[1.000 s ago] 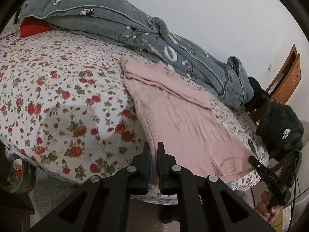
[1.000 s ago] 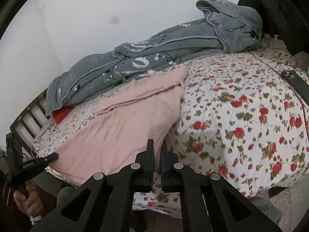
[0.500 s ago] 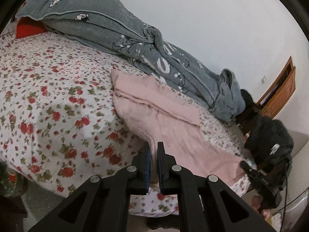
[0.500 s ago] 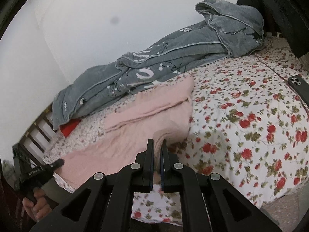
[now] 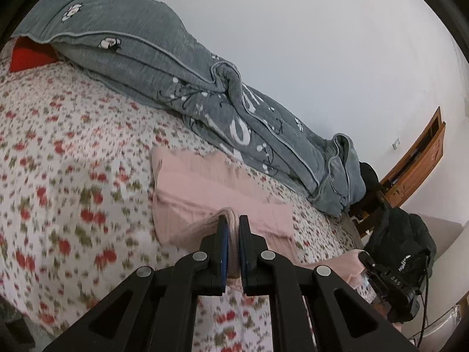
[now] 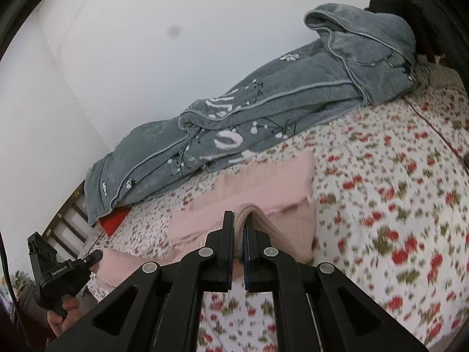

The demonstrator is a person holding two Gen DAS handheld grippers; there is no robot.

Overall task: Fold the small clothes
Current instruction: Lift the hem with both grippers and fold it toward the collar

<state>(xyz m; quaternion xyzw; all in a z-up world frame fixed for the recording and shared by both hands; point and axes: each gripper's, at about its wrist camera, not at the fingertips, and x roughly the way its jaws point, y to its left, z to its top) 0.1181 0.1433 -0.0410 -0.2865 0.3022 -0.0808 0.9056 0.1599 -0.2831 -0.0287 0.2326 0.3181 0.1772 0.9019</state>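
Observation:
A pink knitted garment (image 5: 205, 182) lies on the floral bedsheet (image 5: 58, 176), its sleeves folded across the body. My left gripper (image 5: 231, 220) is shut on the garment's near hem corner and holds it lifted over the body. My right gripper (image 6: 239, 217) is shut on the other hem corner of the garment (image 6: 263, 182), also lifted. Each gripper shows in the other's view, the right one (image 5: 366, 259) at the lower right, the left one (image 6: 95, 255) at the lower left, both on the pink hem.
A grey rolled quilt (image 5: 176, 88) lies along the wall behind the garment. A red cushion (image 5: 26, 55) is under its left end. A black bag (image 5: 404, 234) and wooden furniture (image 5: 419, 158) stand beyond the bed's right end. A headboard (image 6: 67, 220) shows at left.
Both grippers have lifted the hem and carried it forward over the garment toward the wall. The lower half of the garment now arches up off the bed.

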